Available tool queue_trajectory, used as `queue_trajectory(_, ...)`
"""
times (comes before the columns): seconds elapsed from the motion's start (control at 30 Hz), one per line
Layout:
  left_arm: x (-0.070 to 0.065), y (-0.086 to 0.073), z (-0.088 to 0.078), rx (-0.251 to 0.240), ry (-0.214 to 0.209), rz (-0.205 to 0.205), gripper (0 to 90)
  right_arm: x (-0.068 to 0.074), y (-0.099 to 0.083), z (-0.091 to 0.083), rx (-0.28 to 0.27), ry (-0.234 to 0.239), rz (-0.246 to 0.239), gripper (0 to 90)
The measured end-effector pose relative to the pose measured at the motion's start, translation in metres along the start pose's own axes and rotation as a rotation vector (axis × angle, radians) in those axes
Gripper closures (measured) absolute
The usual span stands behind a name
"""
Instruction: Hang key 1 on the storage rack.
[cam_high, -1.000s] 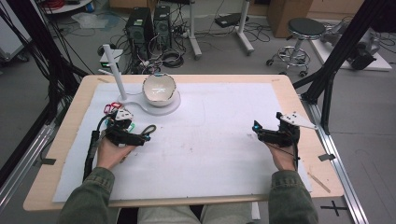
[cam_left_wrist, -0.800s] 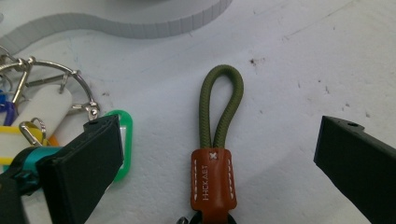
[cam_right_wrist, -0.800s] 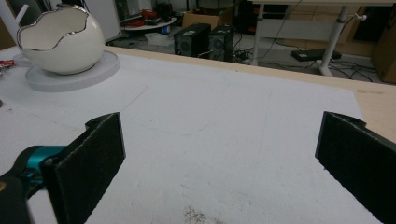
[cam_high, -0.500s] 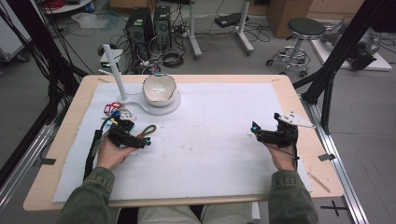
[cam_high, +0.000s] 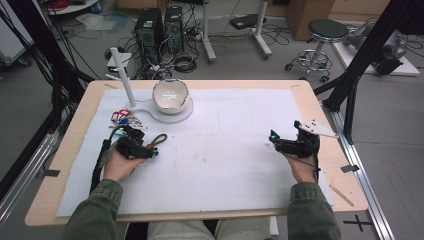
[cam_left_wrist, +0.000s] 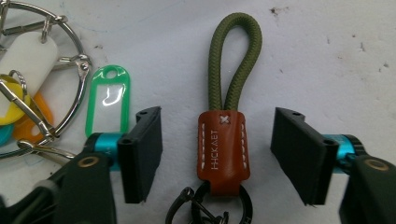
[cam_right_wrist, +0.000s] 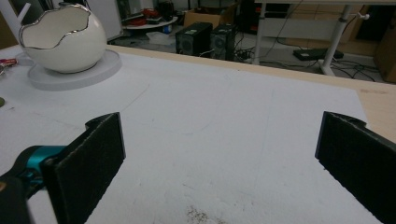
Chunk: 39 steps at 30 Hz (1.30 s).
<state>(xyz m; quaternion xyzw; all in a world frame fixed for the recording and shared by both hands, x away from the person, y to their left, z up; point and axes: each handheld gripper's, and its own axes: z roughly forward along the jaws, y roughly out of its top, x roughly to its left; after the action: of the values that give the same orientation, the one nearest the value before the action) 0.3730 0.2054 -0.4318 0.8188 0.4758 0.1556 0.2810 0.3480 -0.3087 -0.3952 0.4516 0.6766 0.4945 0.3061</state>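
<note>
We are in the grasping step: our left gripper has just been closing its jaws around the olive-cord key fob, which lies on the white mat midway between the pads, not yet touched by either. Next we judge the jaws must close squarely on the brown leather tab. Our right gripper rests wide and empty, well apart.

Open white tabletop right of the white egg-shaped ceramic bowl, ring of coloured plastic key tags crowding below-left of it, white upright post just left, olive cord keychain with brown leather tab with gaps either side
</note>
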Motion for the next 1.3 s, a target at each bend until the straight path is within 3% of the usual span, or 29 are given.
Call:
queue_trajectory(0.07, 0.000, 0.000, -0.001, -0.007, 0.007, -0.001, 42.5, 0.000, 0.000, 0.000, 0.000, 0.000, 0.002, 0.6)
queue_trajectory(0.17, 0.003, 0.000, -0.003, -0.012, 0.003, -0.008, 57.4, 0.000, 0.000, -0.001, -0.001, -0.002, 0.001, 0.6)
queue_trajectory(0.3, 0.002, -0.002, -0.003, -0.023, 0.000, 0.029, 66.5, 0.000, 0.000, -0.001, -0.001, -0.001, 0.000, 0.6)
queue_trajectory(0.6, 0.005, -0.002, -0.003, -0.027, -0.021, 0.031, 67.9, 0.000, 0.000, -0.001, 0.000, -0.003, 0.002, 0.6)
queue_trajectory(0.8, 0.004, -0.002, -0.005, -0.021, 0.010, 0.047, 68.8, 0.000, 0.000, -0.001, -0.001, -0.004, 0.005, 0.6)
queue_trajectory(0.97, 0.007, -0.002, -0.009, -0.030, 0.006, 0.043, 68.8, 0.000, 0.000, -0.001, -0.002, -0.004, 0.005, 0.6)
queue_trajectory(1.3, 0.015, -0.004, -0.025, -0.076, -0.009, -0.016, 68.8, 0.000, 0.000, -0.001, 0.005, 0.001, -0.001, 0.6)
